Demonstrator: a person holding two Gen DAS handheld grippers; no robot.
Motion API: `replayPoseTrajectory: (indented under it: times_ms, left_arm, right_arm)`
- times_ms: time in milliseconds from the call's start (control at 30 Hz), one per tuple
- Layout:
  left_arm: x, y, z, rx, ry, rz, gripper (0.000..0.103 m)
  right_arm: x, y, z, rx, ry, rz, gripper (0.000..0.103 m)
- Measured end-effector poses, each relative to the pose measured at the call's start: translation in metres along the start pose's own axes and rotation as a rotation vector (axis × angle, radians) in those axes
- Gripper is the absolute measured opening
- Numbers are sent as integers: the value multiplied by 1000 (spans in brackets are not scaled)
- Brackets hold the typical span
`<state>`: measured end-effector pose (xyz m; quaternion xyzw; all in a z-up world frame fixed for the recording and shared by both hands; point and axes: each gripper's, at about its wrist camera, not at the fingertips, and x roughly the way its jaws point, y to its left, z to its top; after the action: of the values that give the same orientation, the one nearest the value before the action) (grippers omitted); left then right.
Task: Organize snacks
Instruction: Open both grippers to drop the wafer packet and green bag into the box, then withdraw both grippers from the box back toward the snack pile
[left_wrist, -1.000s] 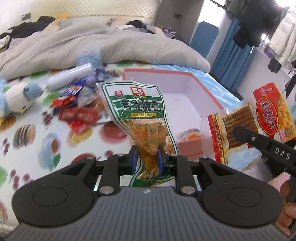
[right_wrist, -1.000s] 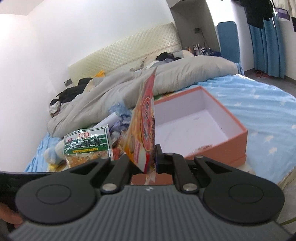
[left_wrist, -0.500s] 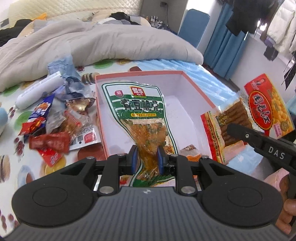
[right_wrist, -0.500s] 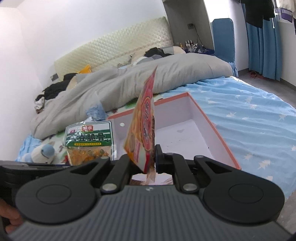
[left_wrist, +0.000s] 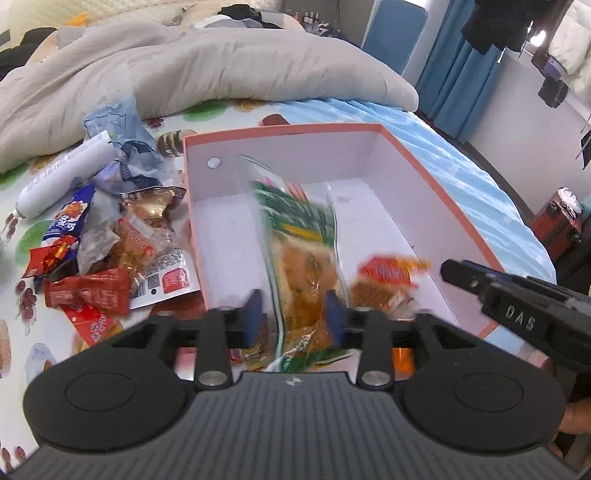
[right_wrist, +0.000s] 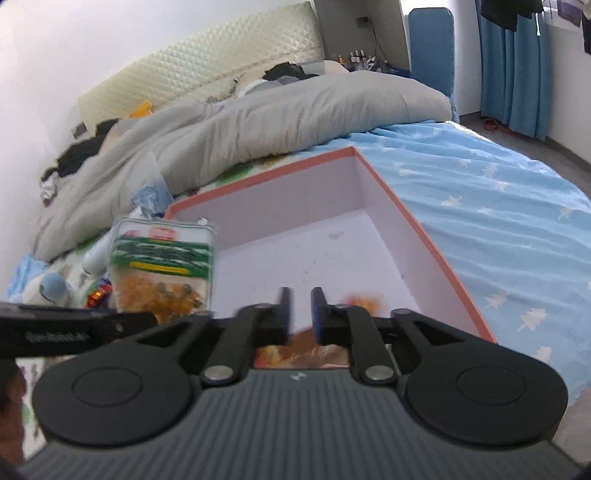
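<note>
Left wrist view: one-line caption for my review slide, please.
Left tongs open, their jaws just parted, around a blurred green-labelled clear snack pouch over the pink-rimmed white cardboard box.

The right gripper (right_wrist: 299, 308) hangs over the near end of an open pink-rimmed box (right_wrist: 391, 236) lying on a bed (right_wrist: 498, 206). Its jaws have just been opening and stand apart with nothing between them. Below them, blurred orange and red snack packaging (right_wrist: 317, 349) lies at the box's near edge. At the box's left edge, a green-labelled snack bag (right_wrist: 162, 273) stands upright above the dark left gripper (right_wrist: 74, 330). A grey duvet (right_wrist: 258, 122) is bunched beyond the box's far edge.
</note>
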<state>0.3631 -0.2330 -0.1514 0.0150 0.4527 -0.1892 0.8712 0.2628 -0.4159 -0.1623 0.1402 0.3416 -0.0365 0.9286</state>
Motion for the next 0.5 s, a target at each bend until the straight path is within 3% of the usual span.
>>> replayPoseTrajectory:
  times_ms: [33, 67, 500]
  left_arm:
    - [-3, 1, 0, -2, -7, 1, 66]
    - [-7, 1, -1, -5, -15, 5, 68]
    - [-92, 0, -29, -18, -111, 9, 72]
  right_arm:
    - [-2, 1, -1, 1, 0, -14, 67]
    - [-5, 1, -2, 6, -12, -10, 69]
    - [-75, 19, -12, -5, -110, 44, 67]
